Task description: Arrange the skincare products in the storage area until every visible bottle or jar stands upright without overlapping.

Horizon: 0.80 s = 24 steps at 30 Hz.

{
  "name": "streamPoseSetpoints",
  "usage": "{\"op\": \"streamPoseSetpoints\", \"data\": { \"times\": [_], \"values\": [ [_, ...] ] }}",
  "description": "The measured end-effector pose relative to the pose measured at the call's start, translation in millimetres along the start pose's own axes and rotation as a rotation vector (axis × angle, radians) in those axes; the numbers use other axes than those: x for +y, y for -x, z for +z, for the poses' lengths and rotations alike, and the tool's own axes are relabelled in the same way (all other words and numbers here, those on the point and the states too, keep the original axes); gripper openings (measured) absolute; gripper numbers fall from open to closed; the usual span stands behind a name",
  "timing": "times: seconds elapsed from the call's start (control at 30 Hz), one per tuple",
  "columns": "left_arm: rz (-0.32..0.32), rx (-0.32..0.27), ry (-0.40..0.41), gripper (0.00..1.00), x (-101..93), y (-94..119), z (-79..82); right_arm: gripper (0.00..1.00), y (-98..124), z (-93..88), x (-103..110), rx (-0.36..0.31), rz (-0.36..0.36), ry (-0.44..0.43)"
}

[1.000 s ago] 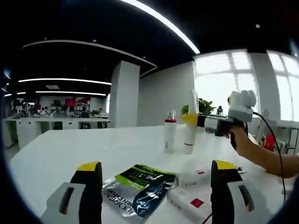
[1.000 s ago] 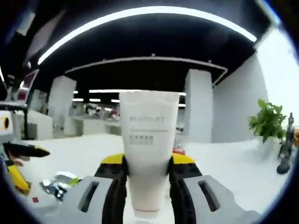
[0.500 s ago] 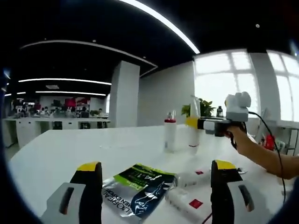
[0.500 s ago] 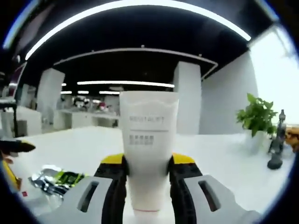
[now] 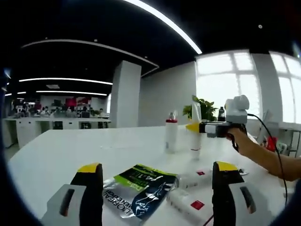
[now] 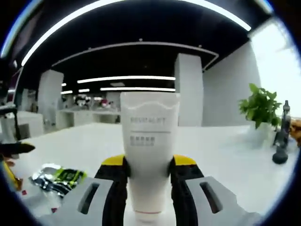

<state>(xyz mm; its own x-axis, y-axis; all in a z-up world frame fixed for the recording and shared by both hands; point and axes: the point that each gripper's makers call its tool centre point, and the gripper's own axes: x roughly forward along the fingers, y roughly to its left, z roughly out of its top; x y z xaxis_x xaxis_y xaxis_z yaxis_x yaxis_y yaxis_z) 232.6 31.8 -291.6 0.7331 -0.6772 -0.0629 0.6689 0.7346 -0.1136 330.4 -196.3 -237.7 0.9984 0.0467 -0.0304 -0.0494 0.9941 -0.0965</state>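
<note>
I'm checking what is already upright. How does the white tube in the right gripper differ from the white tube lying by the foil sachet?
The held white tube stands upright, cap down, clamped in the right gripper; the lying white tube rests flat on the table, ungripped. The lying tube carries a red square mark; the held one shows grey print and a thin red line near its base. Both are white, and both are near the foil sachet.

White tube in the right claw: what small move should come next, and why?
Probably open the right claw and back away. The white tube stands upright, cap down, apparently on the table beside the red-capped bottle with a gap between them. The pouch and tubes lying flat near the left claw remain.
</note>
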Motion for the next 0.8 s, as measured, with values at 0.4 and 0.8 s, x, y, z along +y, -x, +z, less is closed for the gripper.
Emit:
{"op": "streamPoseSetpoints", "data": {
  "times": [0.4,0.8],
  "values": [
    [-0.005,-0.001,-0.001,1.00,-16.0,0.8,-2.1,0.35,-6.9,-3.9,-2.9,-0.011,0.002,-0.019],
    [-0.003,0.012,-0.007,1.00,-2.9,-1.0,-1.2,0.52,-7.8,-35.0,-1.3,0.135,0.054,-0.023]
  ]
}}
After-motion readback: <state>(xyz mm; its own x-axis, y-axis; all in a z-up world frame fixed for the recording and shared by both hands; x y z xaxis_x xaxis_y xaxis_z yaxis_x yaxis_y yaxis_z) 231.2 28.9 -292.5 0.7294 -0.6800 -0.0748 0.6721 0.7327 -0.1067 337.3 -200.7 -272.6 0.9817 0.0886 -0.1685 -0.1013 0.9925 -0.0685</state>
